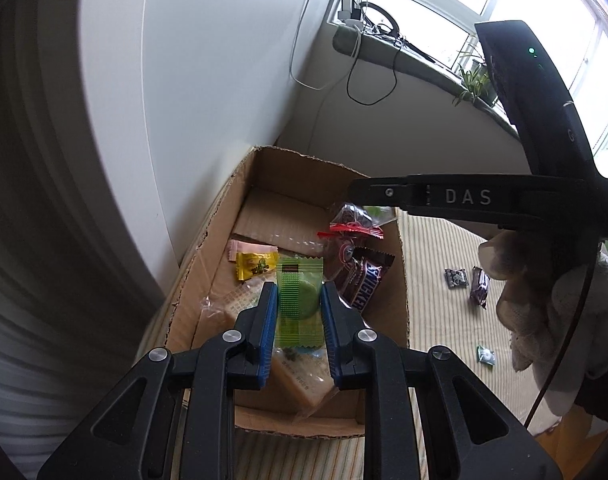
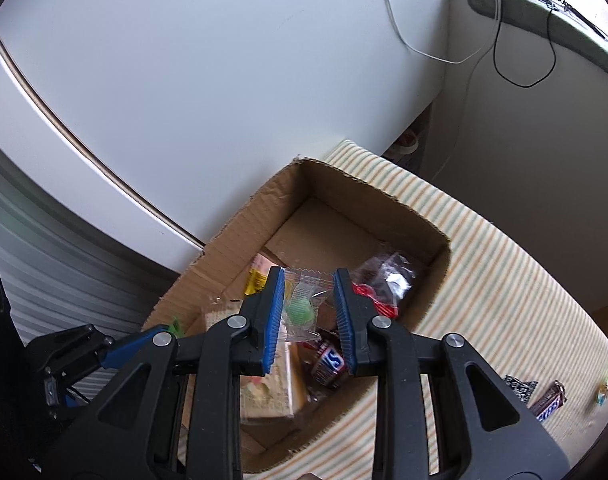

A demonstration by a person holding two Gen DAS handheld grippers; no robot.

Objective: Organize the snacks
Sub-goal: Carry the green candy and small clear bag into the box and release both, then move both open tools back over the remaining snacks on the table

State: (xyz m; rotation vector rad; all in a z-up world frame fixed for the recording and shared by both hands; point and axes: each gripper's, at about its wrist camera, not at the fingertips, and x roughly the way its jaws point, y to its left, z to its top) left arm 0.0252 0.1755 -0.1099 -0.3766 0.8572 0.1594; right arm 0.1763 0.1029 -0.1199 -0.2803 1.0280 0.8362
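Left gripper (image 1: 297, 300), poised above the cardboard box (image 1: 220, 216), clamps a green-striped snack packet (image 1: 296, 307) between its blue pads. Right gripper (image 2: 308, 305), also over the box, pinches a clear wrapper with a round green candy (image 2: 302, 309). Inside the box: a yellow packet (image 1: 256, 265), a Snickers bar (image 1: 363, 286). Right of the box, loose snacks (image 1: 479, 286) lie on the striped cloth (image 1: 443, 292); beyond it, a white wall and windowsill.
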